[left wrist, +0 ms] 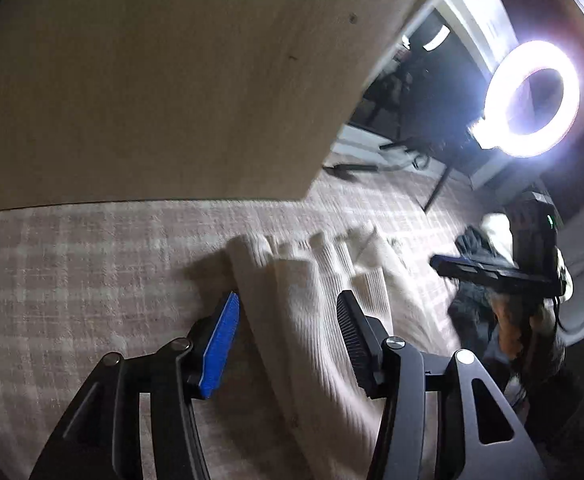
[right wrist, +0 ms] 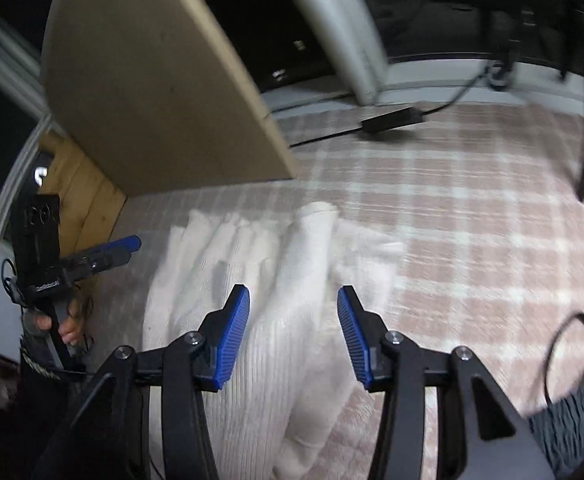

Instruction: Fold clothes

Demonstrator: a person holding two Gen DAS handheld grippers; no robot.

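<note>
left claw (left wrist: 288, 304) spread | right claw (right wrist: 293, 300) spread | white garment (right wrist: 260, 280) bunched beneath both, on rug (right wrist: 451, 220)

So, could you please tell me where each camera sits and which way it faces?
Left wrist: on the left gripper, looking along its open fingers at the white knit garment on the plaid rug; the right gripper shows at right.
Right wrist: on the right gripper, open, facing the same garment; the left gripper shows at left.
Shared: garment, rug, tan board.
</note>
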